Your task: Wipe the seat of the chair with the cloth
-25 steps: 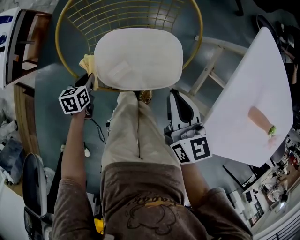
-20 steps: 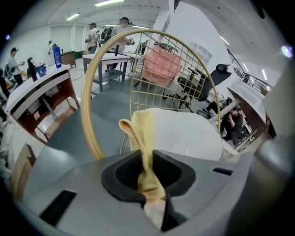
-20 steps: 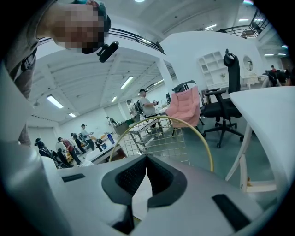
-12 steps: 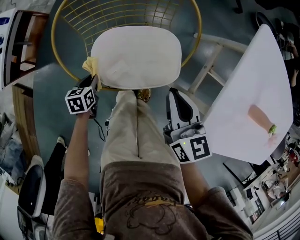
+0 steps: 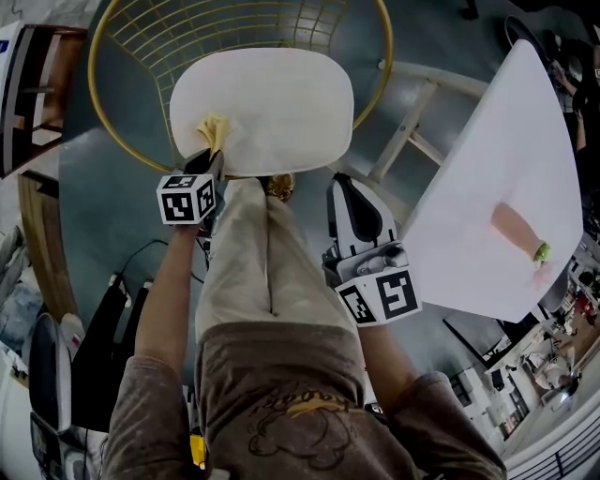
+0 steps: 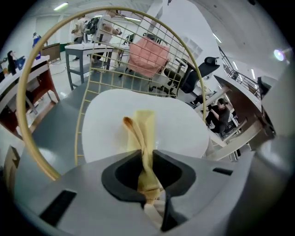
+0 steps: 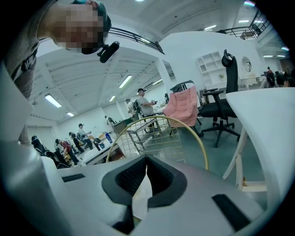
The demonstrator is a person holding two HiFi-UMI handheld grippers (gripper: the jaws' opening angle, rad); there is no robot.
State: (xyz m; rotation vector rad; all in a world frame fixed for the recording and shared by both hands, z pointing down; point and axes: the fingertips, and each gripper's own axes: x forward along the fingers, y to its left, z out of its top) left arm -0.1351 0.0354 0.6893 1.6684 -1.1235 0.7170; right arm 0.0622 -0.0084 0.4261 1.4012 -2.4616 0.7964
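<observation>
The chair has a white seat (image 5: 267,103) and a gold wire back (image 5: 234,28). A yellow cloth (image 5: 214,129) lies on the seat's near left part, pinched in my left gripper (image 5: 210,161), which is shut on it at the seat's front edge. In the left gripper view the cloth (image 6: 144,133) runs up from between the jaws of the left gripper (image 6: 147,159) onto the seat (image 6: 184,129). My right gripper (image 5: 341,184) hangs shut and empty just right of the seat's front corner, clear of the seat. From the right gripper (image 7: 146,162) the wire back (image 7: 156,133) shows ahead.
A white table (image 5: 506,187) stands to the right, with a pink object (image 5: 518,234) on it. A pale wooden frame (image 5: 412,131) sits between table and chair. The person's leg (image 5: 253,262) is between the grippers. Dark cases (image 5: 103,347) lie on the floor at left.
My left gripper has carried the cloth rightward from the seat's left edge onto the seat's near left part. The right gripper has stayed put.
</observation>
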